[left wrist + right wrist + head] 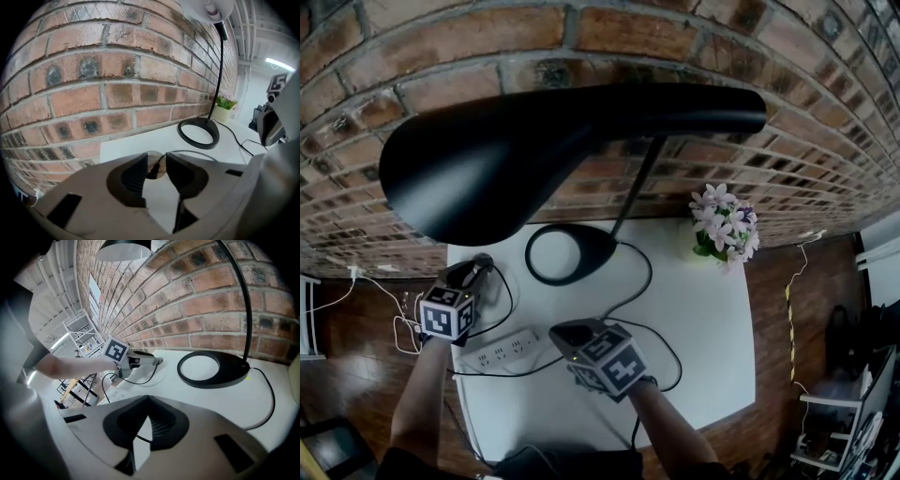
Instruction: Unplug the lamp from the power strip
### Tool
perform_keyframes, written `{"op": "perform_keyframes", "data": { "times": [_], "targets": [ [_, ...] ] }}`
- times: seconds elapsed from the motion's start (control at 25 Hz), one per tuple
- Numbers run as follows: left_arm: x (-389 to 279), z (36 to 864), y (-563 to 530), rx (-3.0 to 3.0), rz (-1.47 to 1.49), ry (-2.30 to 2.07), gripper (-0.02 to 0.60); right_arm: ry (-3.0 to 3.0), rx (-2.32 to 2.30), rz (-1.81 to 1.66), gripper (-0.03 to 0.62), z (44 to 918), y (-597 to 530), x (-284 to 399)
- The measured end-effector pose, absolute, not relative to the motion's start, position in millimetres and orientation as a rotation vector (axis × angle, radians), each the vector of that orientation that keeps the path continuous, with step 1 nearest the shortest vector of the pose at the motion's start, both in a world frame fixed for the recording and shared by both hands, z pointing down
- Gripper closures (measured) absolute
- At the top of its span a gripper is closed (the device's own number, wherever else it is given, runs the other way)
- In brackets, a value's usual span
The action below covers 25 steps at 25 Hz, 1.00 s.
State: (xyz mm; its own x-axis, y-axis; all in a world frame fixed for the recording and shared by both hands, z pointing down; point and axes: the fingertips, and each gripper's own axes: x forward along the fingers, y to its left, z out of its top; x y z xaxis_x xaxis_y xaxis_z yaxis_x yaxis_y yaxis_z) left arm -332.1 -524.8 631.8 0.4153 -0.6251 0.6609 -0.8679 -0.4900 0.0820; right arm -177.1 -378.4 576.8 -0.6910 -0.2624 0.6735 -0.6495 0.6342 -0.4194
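The black lamp has its shade (534,150) high over the white table (712,375) and its ring base (572,253) by the brick wall. A white power strip (502,349) lies near the front left. My left gripper (481,265) is low over the table's back left corner. In the left gripper view its jaws stand a little apart, and the small plug (153,171) with its black cord sits in the gap, not visibly pressed. My right gripper (565,334) is at the strip's right end. Its tips (148,400) meet with nothing between them.
A pot of pale purple flowers (725,225) stands at the table's back right by the wall. The lamp's black cord (642,272) loops across the table from the ring base towards the front. Brick wall runs along the back edge; wooden floor lies on both sides.
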Motion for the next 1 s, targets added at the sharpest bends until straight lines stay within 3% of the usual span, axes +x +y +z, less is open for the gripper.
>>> {"op": "perform_keyframes", "data": {
  "times": [0.56, 0.64, 0.76, 1.0],
  "targets": [
    [-337.7, 594.8, -509.8, 2.301, 0.645, -1.235, 0.449, -2.328, 0.676, 0.875, 0.591, 562.4, -370.6, -183.1],
    [-338.1, 585.7, -504.5, 2.309, 0.642, -1.233, 0.479, -2.327, 0.678, 0.859, 0.591, 559.3, -367.3, -182.1],
    [-336.5, 569.4, -497.0, 2.349, 0.653, -1.241, 0.588, -2.329, 0.702, 0.85, 0.591, 553.4, -364.8, -179.3],
    [-349.9, 544.7, -478.5, 2.38, 0.661, -1.264, 0.586, -2.374, 0.731, 0.836, 0.591, 534.4, -357.7, -186.0]
  ]
}}
